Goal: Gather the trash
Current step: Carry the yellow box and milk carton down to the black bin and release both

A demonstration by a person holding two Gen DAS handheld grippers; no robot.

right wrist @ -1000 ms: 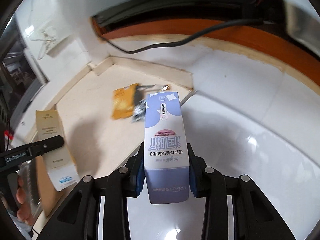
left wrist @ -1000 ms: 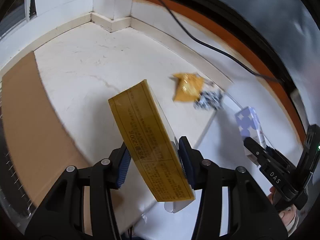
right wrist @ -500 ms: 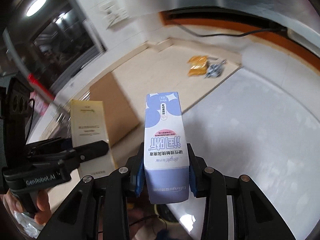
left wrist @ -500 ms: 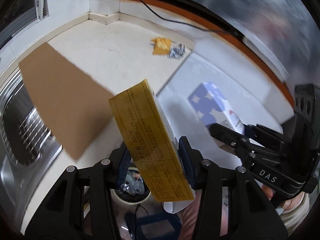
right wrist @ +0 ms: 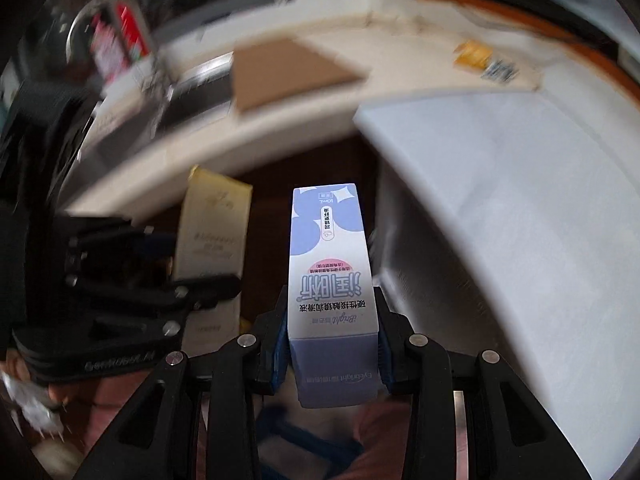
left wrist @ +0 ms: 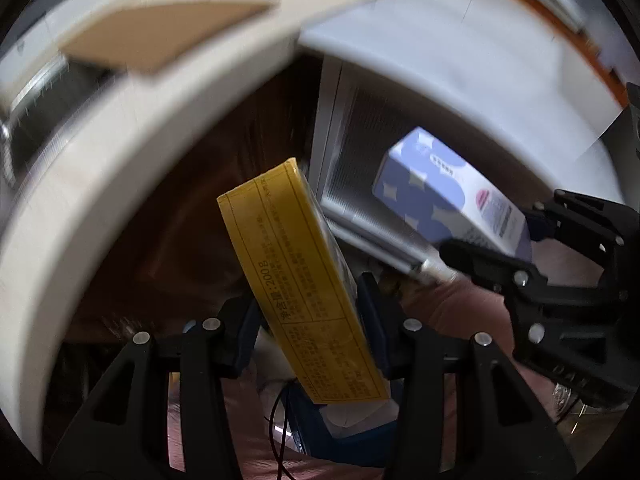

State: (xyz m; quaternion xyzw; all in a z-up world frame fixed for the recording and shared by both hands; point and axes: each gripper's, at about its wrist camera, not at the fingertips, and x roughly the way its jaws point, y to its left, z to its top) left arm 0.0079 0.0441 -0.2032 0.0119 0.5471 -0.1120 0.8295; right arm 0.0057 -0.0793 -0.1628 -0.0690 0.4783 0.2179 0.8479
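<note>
Your left tool [left wrist: 310, 314] clamped on yellow box [left wrist: 298, 276]; right tool [right wrist: 334, 348] clamped on purple-white carton [right wrist: 332, 280]. Both held off bench [right wrist: 304, 120] edge, over floor. Two items collected, drop not yet done. Left on bench: orange wrapper [right wrist: 472, 54], crumpled foil scrap [right wrist: 498, 70]. Bin not clearly visible.

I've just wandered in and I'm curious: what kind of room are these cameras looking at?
Most likely a home kitchen. A pale stone countertop runs along the wall, a metal sink is sunk into it, and a white appliance stands beside it. Snack wrappers lie on the counter.
</note>
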